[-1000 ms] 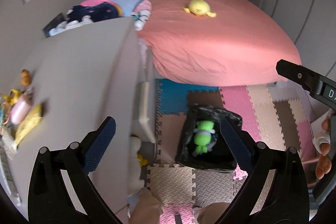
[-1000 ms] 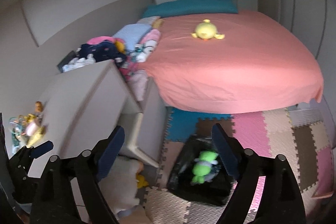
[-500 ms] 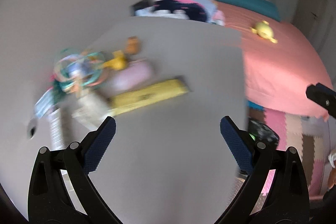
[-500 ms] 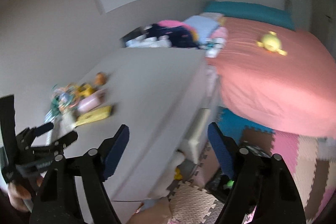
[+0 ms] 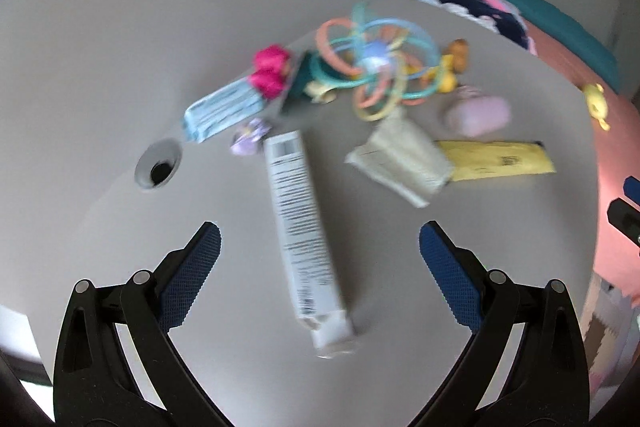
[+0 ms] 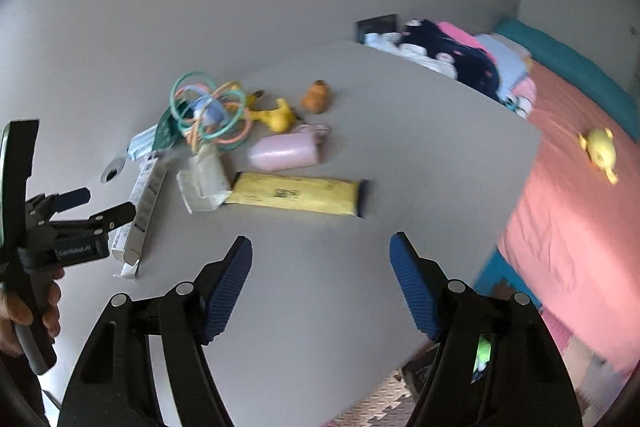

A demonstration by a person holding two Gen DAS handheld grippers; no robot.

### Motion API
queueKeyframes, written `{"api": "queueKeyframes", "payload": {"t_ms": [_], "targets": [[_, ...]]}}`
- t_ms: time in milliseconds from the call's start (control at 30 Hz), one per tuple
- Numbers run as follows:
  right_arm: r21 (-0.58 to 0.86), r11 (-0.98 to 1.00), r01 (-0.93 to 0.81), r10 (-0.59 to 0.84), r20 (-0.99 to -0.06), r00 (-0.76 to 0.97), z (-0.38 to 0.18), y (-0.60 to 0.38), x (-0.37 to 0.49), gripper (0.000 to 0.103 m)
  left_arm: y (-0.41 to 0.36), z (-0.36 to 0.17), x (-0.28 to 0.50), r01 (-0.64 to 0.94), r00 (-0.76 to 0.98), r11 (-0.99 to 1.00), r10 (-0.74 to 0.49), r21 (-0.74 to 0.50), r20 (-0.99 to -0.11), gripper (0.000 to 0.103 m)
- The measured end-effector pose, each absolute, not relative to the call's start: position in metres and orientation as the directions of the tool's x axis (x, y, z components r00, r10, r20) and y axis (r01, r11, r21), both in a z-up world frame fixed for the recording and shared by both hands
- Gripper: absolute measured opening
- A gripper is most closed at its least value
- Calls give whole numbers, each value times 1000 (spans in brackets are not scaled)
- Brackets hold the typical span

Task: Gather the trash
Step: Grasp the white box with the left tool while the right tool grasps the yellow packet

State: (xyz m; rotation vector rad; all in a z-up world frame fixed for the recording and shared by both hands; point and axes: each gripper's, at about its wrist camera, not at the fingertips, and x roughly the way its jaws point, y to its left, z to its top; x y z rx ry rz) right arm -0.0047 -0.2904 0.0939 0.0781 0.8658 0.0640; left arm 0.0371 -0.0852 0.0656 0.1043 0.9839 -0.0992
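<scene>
On the grey table [image 5: 400, 287] lie a long white carton [image 5: 302, 227], a crumpled white packet [image 5: 400, 155], a yellow flat wrapper [image 5: 496, 161] and a light-blue face mask [image 5: 222, 113]. My left gripper [image 5: 320, 259] is open and empty, its jaws either side of the carton's near half, above it. In the right wrist view my right gripper [image 6: 320, 279] is open and empty over bare table, short of the yellow wrapper [image 6: 296, 193]. The left gripper [image 6: 96, 209] shows there beside the carton [image 6: 142, 203].
Toys crowd the table's far side: a ring rattle [image 5: 376, 63], a pink pouch [image 5: 478, 115], a yellow duck [image 6: 278, 117], pink hair ties [image 5: 270, 71]. A cable hole [image 5: 158, 169] sits at left. The pink bed [image 6: 580, 187] and foam floor mats [image 6: 384, 399] lie right.
Both grippers swung left from the bed and the black floor bin with the green toy to the table top. The left one closed in over the white carton.
</scene>
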Motion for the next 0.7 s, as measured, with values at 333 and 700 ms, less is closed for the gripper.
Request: {"api": "queueKeyframes", "payload": {"t_ms": [333,700], "targets": [[20,993,-120,88,-800,594,80,-258,37,73,-52,20,65,59,431,995,-102,-85,-897,52],[-150,957,-247,3,-849,528,52,-230,80,67,-40,19,78,96,450,987,-156,-126,-880,28]]}}
